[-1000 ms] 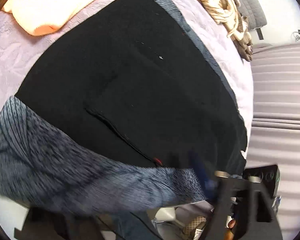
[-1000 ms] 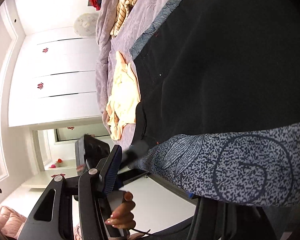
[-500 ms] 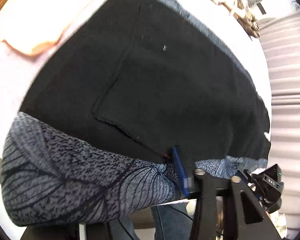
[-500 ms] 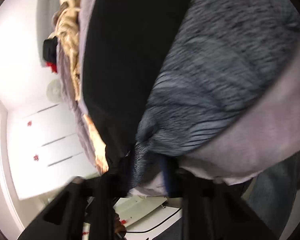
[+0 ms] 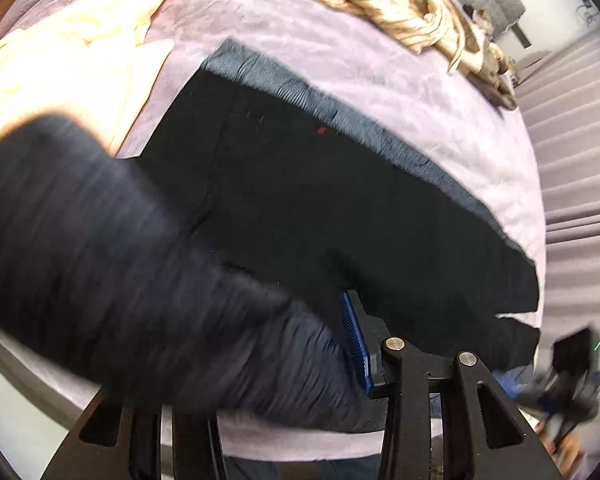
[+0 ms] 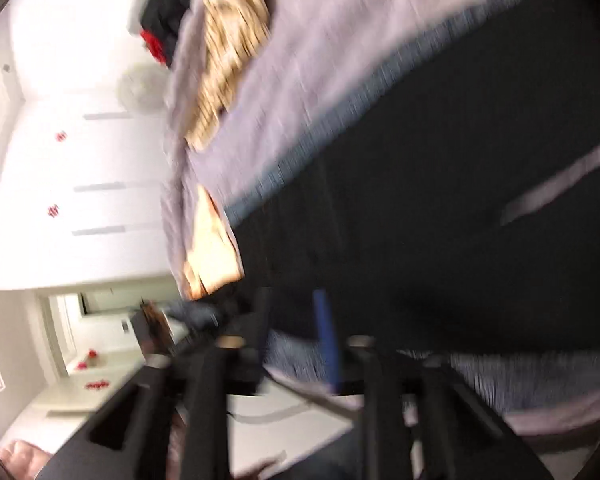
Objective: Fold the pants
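Observation:
Black pants with a grey patterned lining edge lie spread on a lilac bed cover. In the left wrist view my left gripper has a thick blurred fold of the patterned fabric between its fingers, lifted over the pants; its blue pad shows beside the cloth. In the blurred right wrist view my right gripper sits at the near hem of the pants, its blue pads apart with patterned fabric between them. The right gripper's body shows at the far right of the left view.
A cream garment lies at the left of the bed. A beige striped cloth is bunched at the back. A white wardrobe stands beyond the bed. The bed's near edge runs just under both grippers.
My left gripper has lifted the patterned fold up and over the pants, so it now covers the lower left view. My right gripper has swung back toward the hem; its view is motion-blurred.

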The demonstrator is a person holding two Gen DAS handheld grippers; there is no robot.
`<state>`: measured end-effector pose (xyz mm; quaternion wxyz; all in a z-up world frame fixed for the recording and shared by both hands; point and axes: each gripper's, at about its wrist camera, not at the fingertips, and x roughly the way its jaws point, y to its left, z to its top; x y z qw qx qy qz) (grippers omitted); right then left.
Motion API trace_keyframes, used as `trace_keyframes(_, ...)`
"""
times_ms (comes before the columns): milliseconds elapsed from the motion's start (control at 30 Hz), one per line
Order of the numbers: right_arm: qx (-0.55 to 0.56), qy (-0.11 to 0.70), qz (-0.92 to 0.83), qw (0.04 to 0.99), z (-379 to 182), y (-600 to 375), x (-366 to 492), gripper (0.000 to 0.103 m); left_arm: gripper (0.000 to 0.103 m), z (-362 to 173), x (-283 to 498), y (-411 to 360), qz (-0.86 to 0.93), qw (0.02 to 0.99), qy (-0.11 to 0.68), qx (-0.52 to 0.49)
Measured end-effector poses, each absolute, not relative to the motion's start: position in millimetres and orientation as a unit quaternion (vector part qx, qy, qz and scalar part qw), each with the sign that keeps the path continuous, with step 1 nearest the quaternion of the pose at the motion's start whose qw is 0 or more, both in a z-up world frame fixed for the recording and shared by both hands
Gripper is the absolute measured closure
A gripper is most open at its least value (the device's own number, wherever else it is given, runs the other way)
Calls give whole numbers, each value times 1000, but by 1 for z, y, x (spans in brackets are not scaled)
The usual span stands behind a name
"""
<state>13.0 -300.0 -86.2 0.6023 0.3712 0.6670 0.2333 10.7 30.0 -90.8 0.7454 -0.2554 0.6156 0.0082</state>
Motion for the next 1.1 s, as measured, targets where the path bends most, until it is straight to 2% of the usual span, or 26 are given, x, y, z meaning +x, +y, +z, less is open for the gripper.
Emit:
trace_keyframes(100, 383, 712, 212, 549, -128, -294, -36, 32, 60, -100, -4, 35, 13, 731, 632, -256)
trace_keyframes(233, 466, 695, 159, 524, -169, -306, -80, 40, 60, -115, -21, 34, 14, 717, 653, -246)
trace_keyframes(400, 537, 636, 125, 540, -183, -323, -91, 43, 60, -131, -23, 29, 10, 703, 664, -253)
trace_keyframes(567, 579, 579, 129, 560, -168, -323, -87, 45, 60, -113, -23, 36, -11, 716, 637, -285)
trace_keyframes(733, 557, 589, 113, 574, -177, -322, -80, 47, 61, -130, -20, 33, -7, 709, 654, -263)
trace_keyframes(767, 556, 589, 106, 577, -181, -321, -78, 49, 62, -136, -22, 33, 1, 706, 658, -262)
trace_keyframes(800, 556, 590, 97, 577, -183, -321, -77, 62, 66, -139, -24, 33, 4, 703, 660, -265)
trace_keyframes(833, 547, 599, 81, 580, -183, -321, -75, 88, 78, -140, -24, 34, 1, 701, 658, -275)
trace_keyframes(867, 531, 607, 68, 588, -181, -320, -72, 95, 79, -136, -24, 34, 2, 700, 656, -282)
trace_keyframes(967, 461, 600, 74, 650, -139, -314, -45, 95, 79, -110, -17, 36, 0, 721, 629, -292)
trace_keyframes(1100, 315, 577, 141, 740, -59, -280, 31, 95, 78, -73, 23, 41, -12, 756, 584, -295)
